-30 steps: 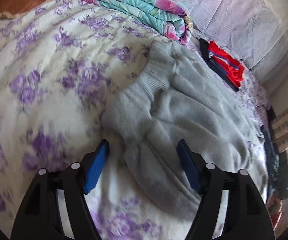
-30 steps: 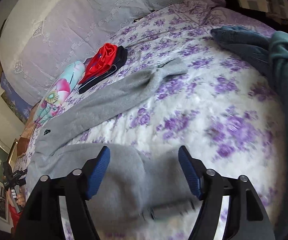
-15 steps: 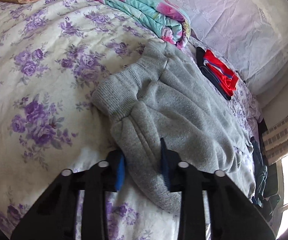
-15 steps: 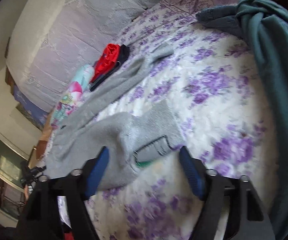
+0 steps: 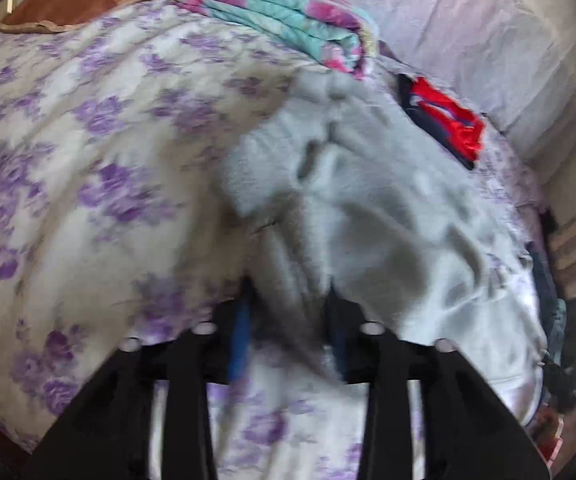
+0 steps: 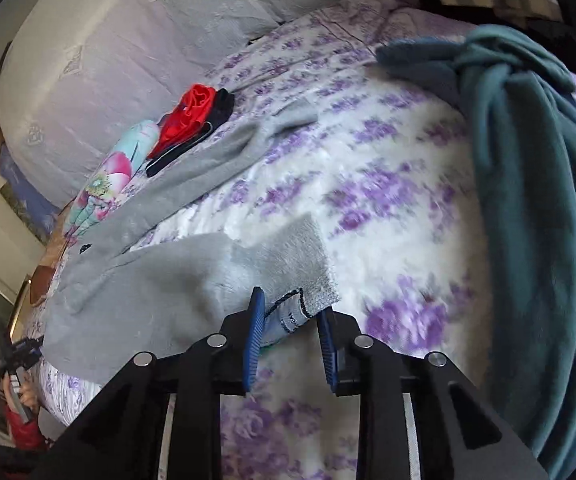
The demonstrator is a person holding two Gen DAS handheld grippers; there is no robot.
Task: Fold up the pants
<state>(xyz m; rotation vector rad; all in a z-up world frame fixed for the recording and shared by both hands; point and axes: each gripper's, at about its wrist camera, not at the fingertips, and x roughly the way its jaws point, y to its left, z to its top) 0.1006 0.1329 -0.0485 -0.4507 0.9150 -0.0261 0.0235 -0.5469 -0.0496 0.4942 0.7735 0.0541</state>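
Nearest the left tool (image 5: 288,308), its blue pads pinch a bunched fold at the waist end of the grey pants (image 5: 367,208), which lie crumpled across the flowered bed (image 5: 88,152); bare bedspread opens to its left. The right tool (image 6: 289,320) is drawn in around the cuff of one pant leg, though contact on the right pad is unclear; open bedspread lies ahead, with a teal garment (image 6: 535,208) draped to the right. Farther off sit red-and-black clothing (image 6: 192,120) and a folded floral blanket (image 5: 280,12). Half a second ago the right tool was spread wide.
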